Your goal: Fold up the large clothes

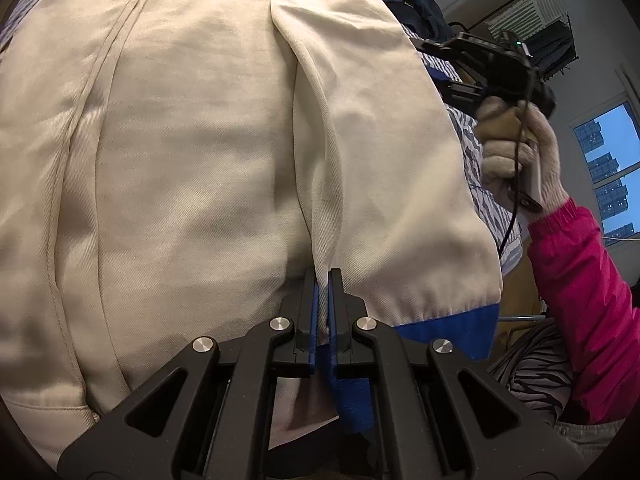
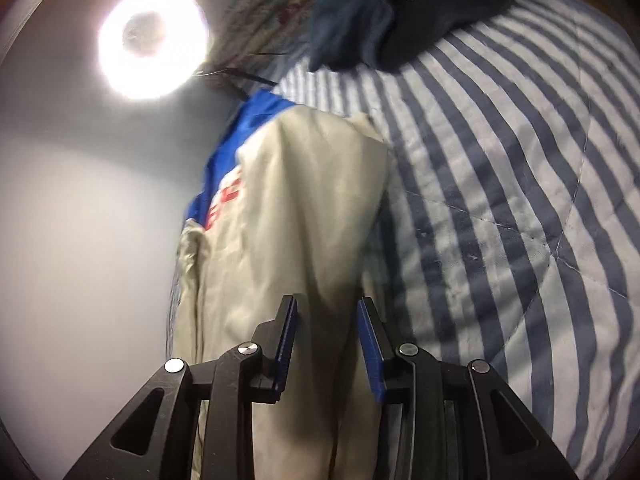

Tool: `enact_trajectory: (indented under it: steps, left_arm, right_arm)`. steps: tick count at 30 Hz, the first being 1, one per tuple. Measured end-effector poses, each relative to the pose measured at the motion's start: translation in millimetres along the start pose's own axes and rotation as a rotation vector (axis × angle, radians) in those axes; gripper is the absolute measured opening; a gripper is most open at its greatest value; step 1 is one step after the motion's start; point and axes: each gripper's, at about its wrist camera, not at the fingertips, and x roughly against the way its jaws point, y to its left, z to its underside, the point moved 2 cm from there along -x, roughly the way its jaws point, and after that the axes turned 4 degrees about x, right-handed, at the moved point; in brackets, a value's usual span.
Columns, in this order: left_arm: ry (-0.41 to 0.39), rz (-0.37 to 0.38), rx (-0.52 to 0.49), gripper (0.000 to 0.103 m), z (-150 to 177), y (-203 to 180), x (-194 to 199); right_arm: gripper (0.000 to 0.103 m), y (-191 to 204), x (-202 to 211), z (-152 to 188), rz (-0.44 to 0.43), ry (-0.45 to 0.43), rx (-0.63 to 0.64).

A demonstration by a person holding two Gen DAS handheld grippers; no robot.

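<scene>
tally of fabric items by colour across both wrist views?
Cream jacket with blue trim: 1
Dark navy garment: 1
Blue-and-white striped quilt: 1
Total: 3

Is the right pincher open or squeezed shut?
Open. The right gripper's blue pads stand apart, with the cream jacket lying beyond the gap and nothing pinched between them.
</scene>
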Motion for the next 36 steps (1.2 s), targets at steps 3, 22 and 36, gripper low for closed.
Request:
enact_trajectory:
  steps: [3, 22, 36]
  left_arm:
    - [-0.001, -0.009, -0.015, 0.002, 1, -1, 1]
    - [0.002, -0.006, -0.027, 0.002, 1, -6, -1]
    - [0.02, 0.13, 0.034, 0.026, 15, 4, 25]
  right_arm:
    - [0.034, -11, -5, -1, -0.051, 0.008, -0.044]
    - [0.012, 4, 25, -34, 0.218, -0.059, 0.097]
    - [0.039, 62, 92, 136, 0.008, 0.183, 0.275]
